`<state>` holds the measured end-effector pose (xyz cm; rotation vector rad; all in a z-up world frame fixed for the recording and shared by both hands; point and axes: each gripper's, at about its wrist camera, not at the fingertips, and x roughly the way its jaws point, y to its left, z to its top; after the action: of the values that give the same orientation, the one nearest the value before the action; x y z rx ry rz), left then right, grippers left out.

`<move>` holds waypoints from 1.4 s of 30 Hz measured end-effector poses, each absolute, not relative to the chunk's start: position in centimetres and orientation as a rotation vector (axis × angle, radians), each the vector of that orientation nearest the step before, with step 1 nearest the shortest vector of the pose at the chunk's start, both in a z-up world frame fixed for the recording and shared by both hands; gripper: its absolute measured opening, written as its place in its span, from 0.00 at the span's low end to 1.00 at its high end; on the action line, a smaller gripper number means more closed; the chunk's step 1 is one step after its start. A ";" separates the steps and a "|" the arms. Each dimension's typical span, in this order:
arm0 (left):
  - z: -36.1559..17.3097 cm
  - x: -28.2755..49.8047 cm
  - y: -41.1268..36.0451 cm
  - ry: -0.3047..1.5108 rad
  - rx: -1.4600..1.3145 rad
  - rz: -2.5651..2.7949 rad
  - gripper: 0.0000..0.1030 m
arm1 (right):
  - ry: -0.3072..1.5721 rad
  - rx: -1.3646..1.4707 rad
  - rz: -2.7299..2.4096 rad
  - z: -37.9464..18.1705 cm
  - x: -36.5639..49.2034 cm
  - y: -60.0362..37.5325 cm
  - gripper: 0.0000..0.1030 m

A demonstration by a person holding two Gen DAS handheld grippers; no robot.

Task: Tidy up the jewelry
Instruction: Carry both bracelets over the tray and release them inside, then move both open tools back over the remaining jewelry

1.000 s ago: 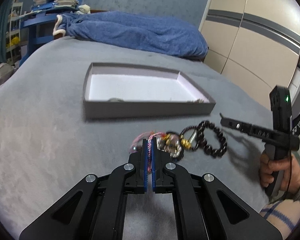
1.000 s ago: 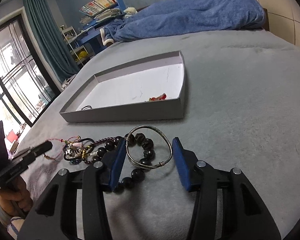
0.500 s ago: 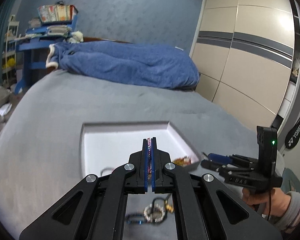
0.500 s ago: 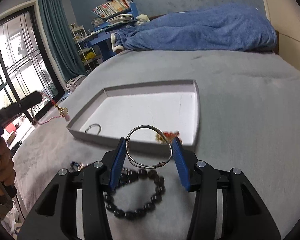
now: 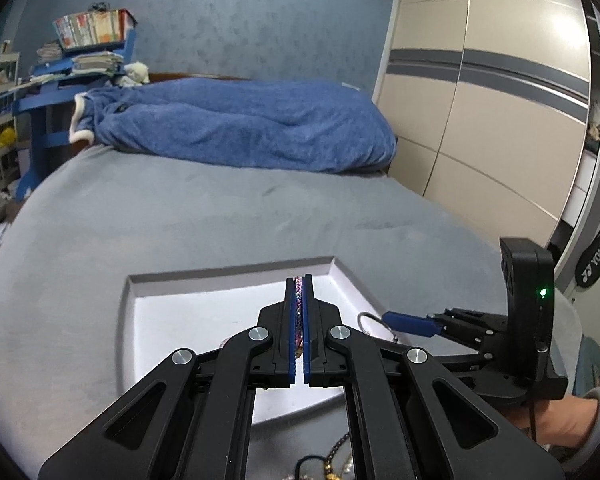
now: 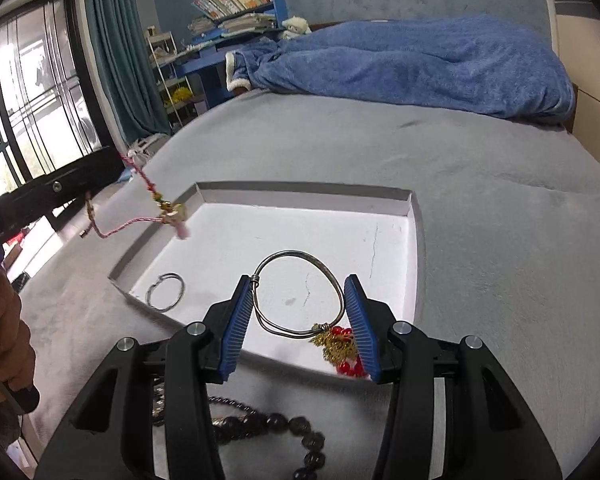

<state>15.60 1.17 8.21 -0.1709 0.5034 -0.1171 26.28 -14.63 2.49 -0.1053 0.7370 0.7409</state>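
We have both pairs of tongs above the shallow grey box [image 6: 416, 216] that lies on the bed [image 6: 500, 240]. Our left tongs [image 5: 299, 280] are pinched narrow on a pink braided cord bracelet [image 6: 140, 184], whose loop and gold charms dangle over the box's left wall in the right wrist view. Our right tongs [image 6: 300, 292] grip a silver wire bangle [image 6: 296, 256] across its width, so the ring lies roughly flat between the blue pads [image 6: 236, 320], directly over the white floor at the near right of the box.

Inside the box we see a small metal ring [image 6: 165, 292] at the near left and a red-and-gold beaded piece [image 6: 338, 346] at the near right, just under the bangle. A dark bead bracelet [image 6: 284, 428] remains on the bed, near of the box.

We judge both pieces need only lowering and release.
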 end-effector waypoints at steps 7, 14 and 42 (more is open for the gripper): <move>4.7 17.6 0.9 0.588 -0.153 -0.111 0.03 | 0.777 -0.158 0.716 0.8 27.2 -14.1 0.46; 2.6 18.0 0.9 0.664 -0.123 -0.086 0.03 | 0.800 -0.187 0.705 -0.3 27.1 -14.1 0.46; 1.2 9.4 1.4 0.625 -0.155 -0.098 0.72 | 0.729 -0.072 0.696 0.8 22.6 -19.9 0.65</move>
<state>9.44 1.45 1.23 -0.1546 0.6247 -0.0984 22.64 -19.93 0.82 -0.0721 0.7287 0.6959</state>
